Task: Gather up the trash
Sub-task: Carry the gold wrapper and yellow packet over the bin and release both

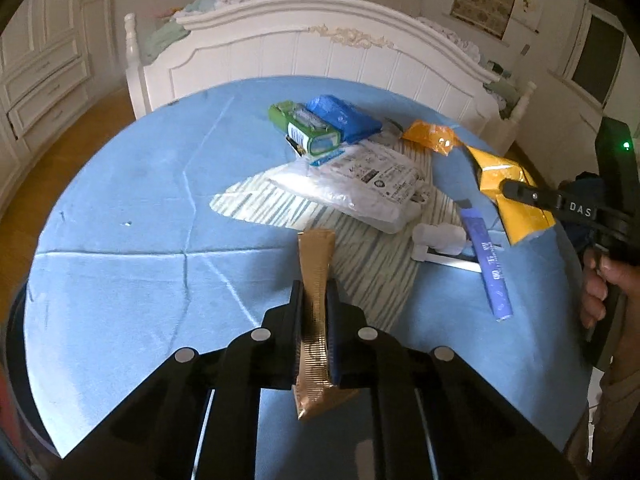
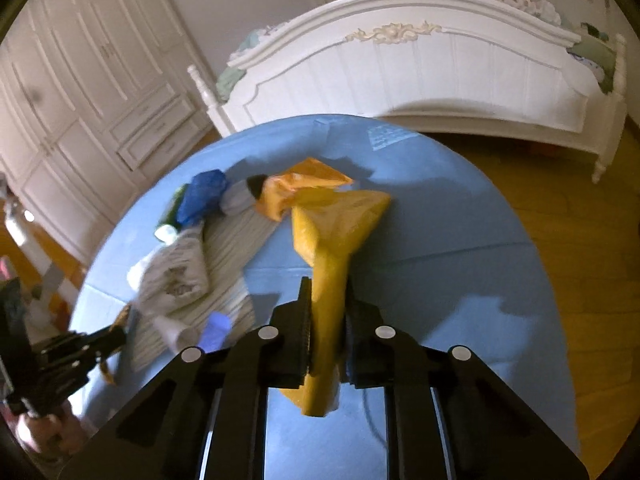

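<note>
My left gripper (image 1: 316, 292) is shut on a tan wrapper (image 1: 315, 256) and holds it over the blue table (image 1: 120, 280). My right gripper (image 2: 327, 292) is shut on a yellow wrapper (image 2: 340, 224); it also shows in the left wrist view (image 1: 508, 200) at the right. More trash lies on a striped cloth (image 1: 372, 276): a clear plastic bag (image 1: 360, 184), a green package (image 1: 308, 128), a blue bag (image 1: 344, 116), an orange wrapper (image 1: 432, 136), a blue stick pack (image 1: 490, 264) and a white plastic piece (image 1: 440, 240).
A white bed footboard (image 1: 320, 52) stands just beyond the table. White wardrobe drawers (image 1: 40, 84) stand at the left. Wooden floor (image 2: 580, 220) lies to the right of the table. The person's hand (image 1: 600, 288) holds the right gripper handle.
</note>
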A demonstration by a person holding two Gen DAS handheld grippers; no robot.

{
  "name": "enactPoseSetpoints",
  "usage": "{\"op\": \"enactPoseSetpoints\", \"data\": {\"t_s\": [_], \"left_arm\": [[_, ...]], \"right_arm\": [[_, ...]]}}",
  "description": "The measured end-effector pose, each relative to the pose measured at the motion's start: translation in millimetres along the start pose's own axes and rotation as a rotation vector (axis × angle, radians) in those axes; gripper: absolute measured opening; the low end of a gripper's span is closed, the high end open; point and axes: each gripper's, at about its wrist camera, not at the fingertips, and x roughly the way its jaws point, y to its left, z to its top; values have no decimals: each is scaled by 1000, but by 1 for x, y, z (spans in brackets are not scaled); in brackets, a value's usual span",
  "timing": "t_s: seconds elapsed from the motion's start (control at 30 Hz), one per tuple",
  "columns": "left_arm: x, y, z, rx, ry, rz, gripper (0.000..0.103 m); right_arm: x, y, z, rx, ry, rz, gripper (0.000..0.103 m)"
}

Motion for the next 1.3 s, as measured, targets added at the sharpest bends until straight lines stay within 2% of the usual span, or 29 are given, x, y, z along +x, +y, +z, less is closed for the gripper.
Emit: {"op": "enactPoseSetpoints", "data": {"t_s": [0.2,0.43,0.8,1.03,1.3], "left_arm": [[-27,8,-3,-19,-72,-15,12],[-53,28,-13,-82,-132,-7,12],[-91,97,-40,-202,-189,82,12],[-112,149,-66,-292,-215,185,12],[-122,208,-98,-406,-197,272,12]], "right_arm": [[-34,23,-8,-9,-60,93,13],[-40,88,-16,-120,-24,201,13],[-2,220,-46,-318,119,359,13],[29,292,-60,-402,206,417,13],[68,372,-62,-479,294,472,13]]}}
